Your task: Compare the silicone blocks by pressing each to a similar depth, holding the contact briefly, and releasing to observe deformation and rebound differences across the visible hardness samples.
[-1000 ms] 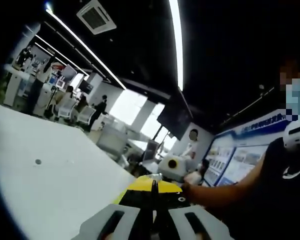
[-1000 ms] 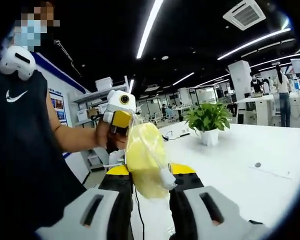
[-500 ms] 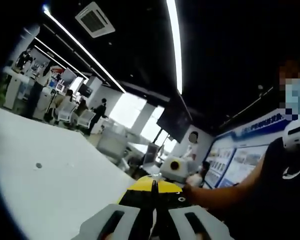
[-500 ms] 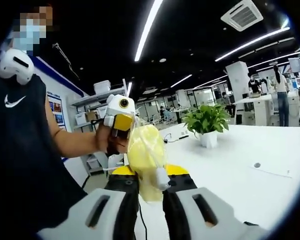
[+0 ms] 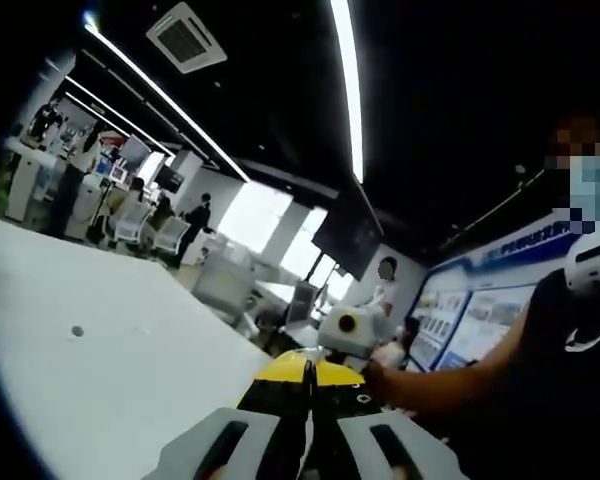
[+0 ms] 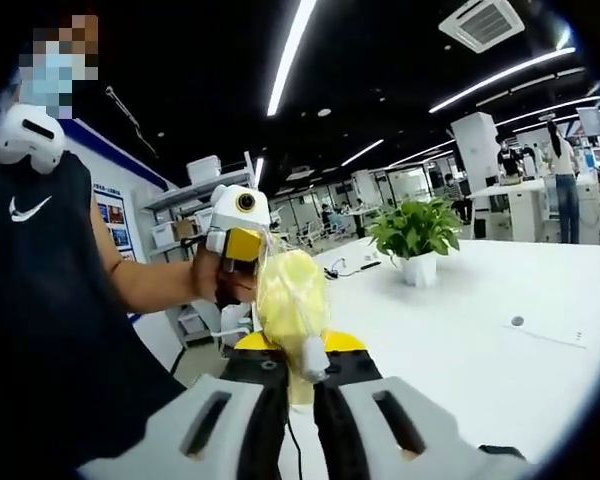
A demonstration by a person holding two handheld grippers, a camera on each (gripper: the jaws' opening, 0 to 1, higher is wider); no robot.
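One pale yellow silicone block (image 6: 292, 300), wrapped in clear film, stands squeezed between the jaws of the right gripper (image 6: 300, 375), raised above the white table (image 6: 500, 300). Just behind it the left gripper (image 6: 242, 225) sits in the person's hand (image 6: 212, 280); in the left gripper view its own jaws (image 5: 308, 385) meet tip to tip. A potted plant (image 6: 415, 235) stands on the table, well apart.

- A pale yellow, soft silicone block (image 6: 288, 300) wrapped in clear, crinkled plastic stands upright, raised above the near edge of the white tabletop (image 6: 480, 340) and not touching it.
- Its lower part is pinched between the jaws of the right gripper (image 6: 300, 378), where it narrows; its upper part bulges wider.
- A small white piece lies against its lower front.
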